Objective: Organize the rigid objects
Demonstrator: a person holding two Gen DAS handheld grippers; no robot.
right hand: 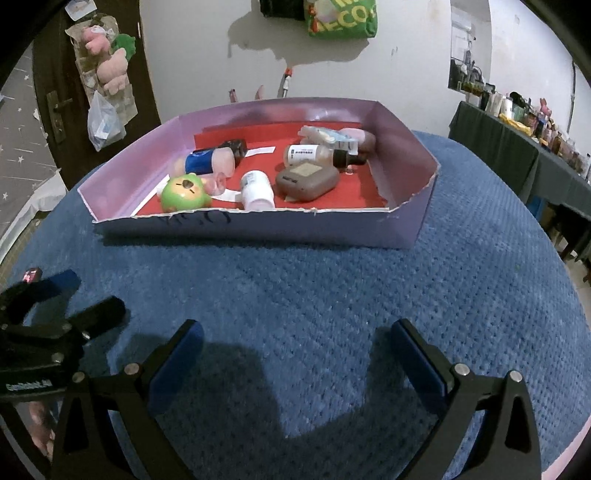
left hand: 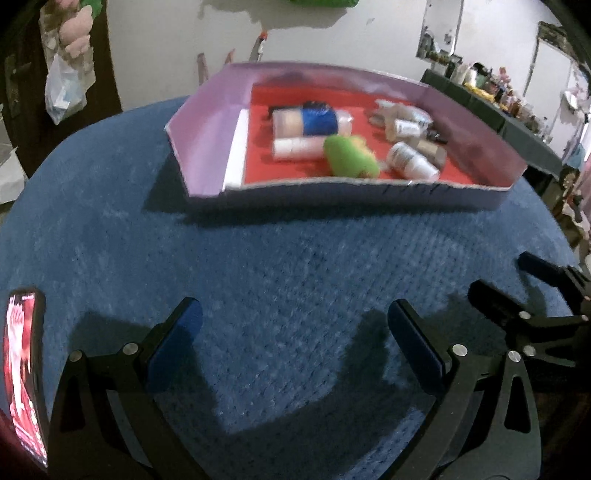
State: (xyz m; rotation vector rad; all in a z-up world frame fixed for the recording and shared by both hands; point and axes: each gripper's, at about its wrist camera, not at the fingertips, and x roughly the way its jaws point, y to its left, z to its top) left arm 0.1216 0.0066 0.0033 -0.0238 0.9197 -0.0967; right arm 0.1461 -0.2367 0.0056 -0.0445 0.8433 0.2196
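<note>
Left tongs [left hand: 295, 332], right tongs [right hand: 295, 354] – both spread wide, empty, above blue worktop [right hand: 332, 295]. Bottles [right hand: 310, 155] in lilac box [right hand: 258, 229] – likely rigid, light, slick; best gripped mid-body.

We see a blue knitted cloth [right hand: 332, 295] covering the table, and a phone [left hand: 22, 369] with a lit pink screen lying at its left edge. On the dark door [right hand: 55, 74] hang pink plush toys [right hand: 107, 62] and a clear plastic bag [right hand: 103, 122]. A green bag [right hand: 341, 18] hangs on the white wall, and a cluttered dark-draped side table [right hand: 517, 147] stands to the right.
</note>
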